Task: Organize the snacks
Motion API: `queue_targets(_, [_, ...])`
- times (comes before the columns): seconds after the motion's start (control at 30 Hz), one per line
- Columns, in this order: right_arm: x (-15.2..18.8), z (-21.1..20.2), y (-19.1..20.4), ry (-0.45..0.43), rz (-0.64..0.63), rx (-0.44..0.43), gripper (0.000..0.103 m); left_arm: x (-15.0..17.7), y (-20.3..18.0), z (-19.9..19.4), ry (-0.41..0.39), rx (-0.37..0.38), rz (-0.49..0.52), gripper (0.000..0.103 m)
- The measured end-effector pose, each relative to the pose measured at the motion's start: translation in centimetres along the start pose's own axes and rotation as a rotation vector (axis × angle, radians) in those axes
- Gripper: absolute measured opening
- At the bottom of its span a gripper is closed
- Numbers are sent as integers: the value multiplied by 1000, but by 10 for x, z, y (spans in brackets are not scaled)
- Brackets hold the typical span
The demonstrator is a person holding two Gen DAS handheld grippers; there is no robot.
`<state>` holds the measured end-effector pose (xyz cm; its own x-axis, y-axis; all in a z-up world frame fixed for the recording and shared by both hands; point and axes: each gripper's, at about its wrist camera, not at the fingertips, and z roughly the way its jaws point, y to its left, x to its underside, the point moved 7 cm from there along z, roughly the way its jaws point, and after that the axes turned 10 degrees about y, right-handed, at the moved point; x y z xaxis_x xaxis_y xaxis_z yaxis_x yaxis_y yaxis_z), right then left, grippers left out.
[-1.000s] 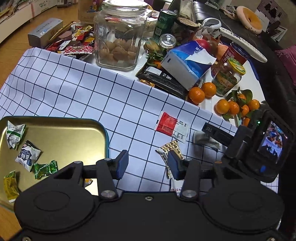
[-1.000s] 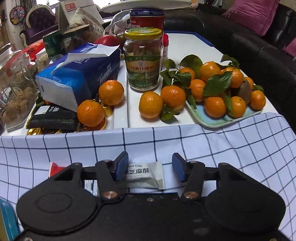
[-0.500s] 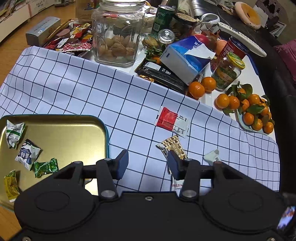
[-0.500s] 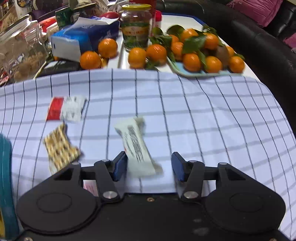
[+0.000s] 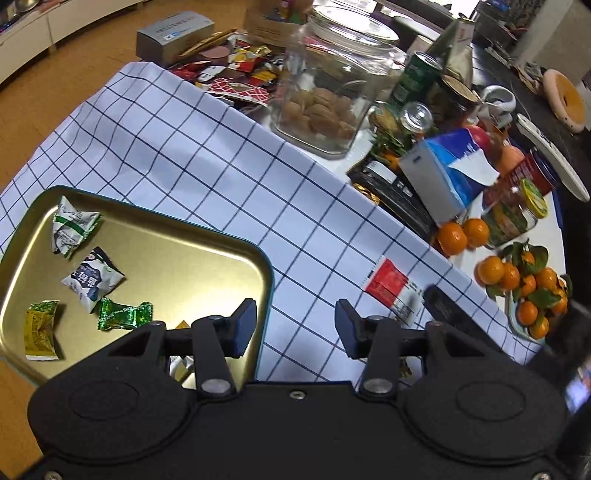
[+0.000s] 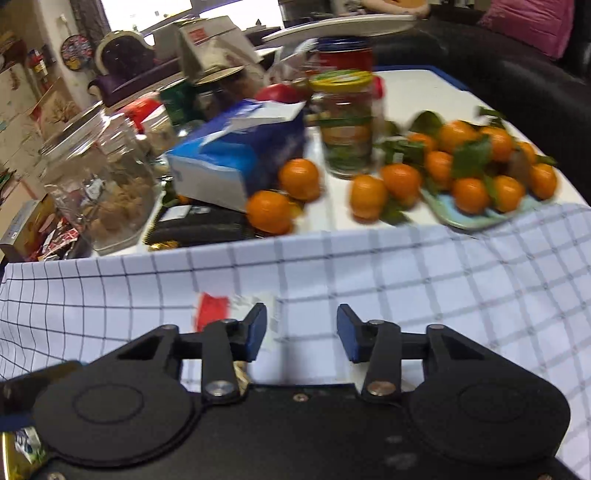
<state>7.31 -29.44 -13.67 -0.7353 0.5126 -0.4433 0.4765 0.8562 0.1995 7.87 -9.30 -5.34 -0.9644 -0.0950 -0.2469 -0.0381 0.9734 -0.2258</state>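
Observation:
The gold tray (image 5: pixel 192 258) lies at the left on the checked cloth and holds several wrapped snacks, among them a green candy (image 5: pixel 123 314) and a white-and-blue packet (image 5: pixel 92 278). My left gripper (image 5: pixel 295 328) hangs open over the tray's right rim with nothing between its fingers. A red-and-white packet (image 5: pixel 391 291) lies on the cloth to its right, and one of the right gripper's fingers (image 5: pixel 443 306) shows beside it. My right gripper (image 6: pixel 301 332) is closing over bare cloth, with the same packet (image 6: pixel 214 314) just left of it. A corner of the tray (image 6: pixel 5 458) shows at bottom left.
Behind the cloth stand a glass jar of nuts (image 5: pixel 332 92), a blue tissue pack (image 6: pixel 240 158), a yellow-lidded jar (image 6: pixel 345 122), loose tangerines (image 6: pixel 280 210) and a plate of tangerines (image 6: pixel 480 218). Wrappers and a grey box (image 5: pixel 173 33) are at the back left. A black sofa lies beyond.
The white bar that lay between my right gripper's fingers is out of view, and those jaws stand narrower. The left view has rolled toward the tray. The right gripper shows again at its right.

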Motion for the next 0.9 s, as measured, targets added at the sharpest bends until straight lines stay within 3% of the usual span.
queue_targets(0.23, [-17, 51, 40, 47, -47, 11, 41, -5, 1, 0, -5, -5, 22, 54])
queue_targets(0.4, [0, 39, 36, 47, -120, 17, 41, -1, -4, 4, 17, 0, 44, 54])
queue_targets(0.47, [17, 29, 22, 87, -141, 22, 39, 2, -7, 5, 25, 1, 60, 54])
queue_targets(0.67, [67, -7, -23, 98, -199, 87, 34, 11, -13, 7, 50, 9, 107, 54])
queue_targets(0.9, [100, -49, -73, 135, -112, 85, 36, 18, -22, 11, 77, 12, 172, 54])
